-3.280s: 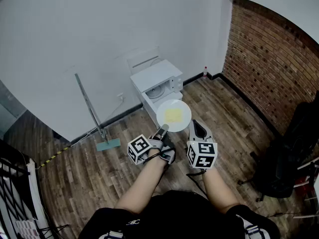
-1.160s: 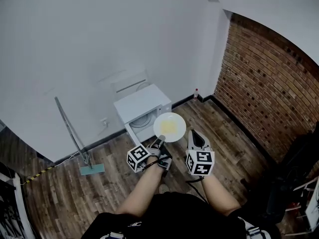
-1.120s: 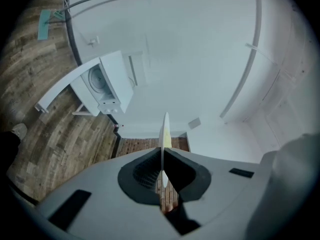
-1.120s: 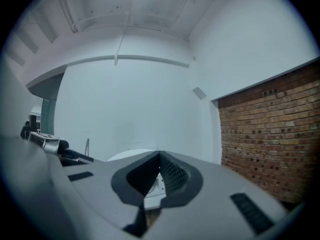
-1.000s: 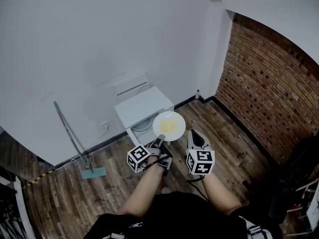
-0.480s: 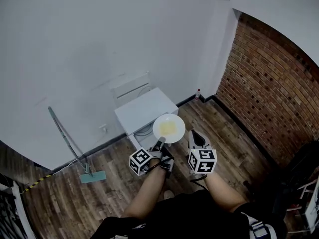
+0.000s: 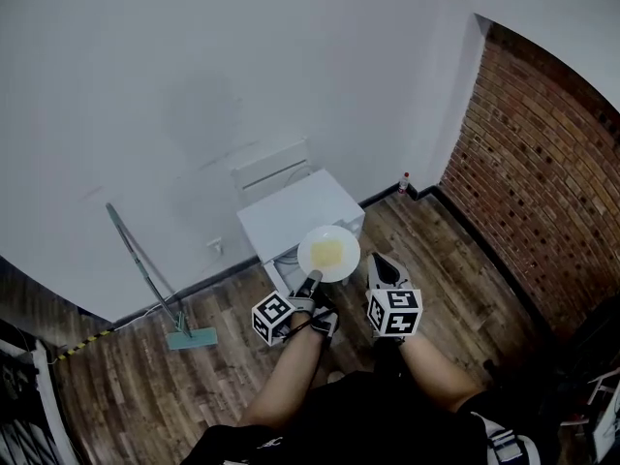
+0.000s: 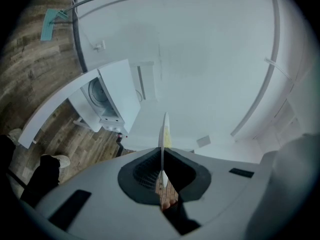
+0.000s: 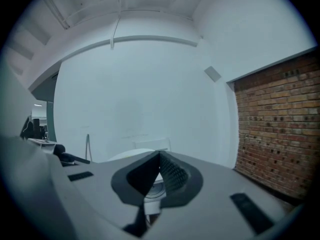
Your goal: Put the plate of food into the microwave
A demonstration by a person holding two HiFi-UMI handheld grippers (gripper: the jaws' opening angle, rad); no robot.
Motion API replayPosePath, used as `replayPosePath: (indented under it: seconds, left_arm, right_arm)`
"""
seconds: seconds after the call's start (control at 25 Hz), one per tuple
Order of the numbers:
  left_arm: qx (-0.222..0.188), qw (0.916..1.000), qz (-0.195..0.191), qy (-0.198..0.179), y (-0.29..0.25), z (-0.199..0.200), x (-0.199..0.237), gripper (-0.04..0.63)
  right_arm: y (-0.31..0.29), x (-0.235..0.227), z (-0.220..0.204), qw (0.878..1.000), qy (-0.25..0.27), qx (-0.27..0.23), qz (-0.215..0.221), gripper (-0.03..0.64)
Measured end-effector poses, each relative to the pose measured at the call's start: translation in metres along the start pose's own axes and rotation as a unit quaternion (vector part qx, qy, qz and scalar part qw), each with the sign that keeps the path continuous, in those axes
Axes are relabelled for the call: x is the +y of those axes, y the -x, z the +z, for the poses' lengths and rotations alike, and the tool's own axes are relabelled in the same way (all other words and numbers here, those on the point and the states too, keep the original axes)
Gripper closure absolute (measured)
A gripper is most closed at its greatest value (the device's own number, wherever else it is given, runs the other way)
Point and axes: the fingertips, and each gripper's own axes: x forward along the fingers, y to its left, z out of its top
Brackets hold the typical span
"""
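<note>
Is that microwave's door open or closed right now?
Open. In the left gripper view the microwave has its door swung wide out, and the round turntable inside is in plain sight.

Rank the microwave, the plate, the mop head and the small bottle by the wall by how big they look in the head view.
1. microwave
2. plate, though it is held up nearer the camera, which flatters its size
3. mop head
4. bottle, which looks smallest and is also farthest away

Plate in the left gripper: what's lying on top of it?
A flat yellow piece of food lies in the middle of the white plate. What kind of food it is cannot be made out. The plate hides part of the microwave beneath it.
</note>
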Motion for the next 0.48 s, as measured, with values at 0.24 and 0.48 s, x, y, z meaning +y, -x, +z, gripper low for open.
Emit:
replayPosePath:
  seconds: [0.24, 0.48]
  left_arm:
    - [-0.049, 0.9987, -0.001, 0.011, -0.017, 0.024, 0.001, 0.581]
    - [-0.124, 0.9922, 0.006, 0.004, -0.054, 0.060, 0.002, 0.581]
  right_arm:
    - [-0.045, 0.007, -0.001, 0.998, 0.013, 0.009, 0.058, 0.604]
    - [-0.126, 0.005, 0.015, 0.991, 0.028, 0.005, 0.133, 0.604]
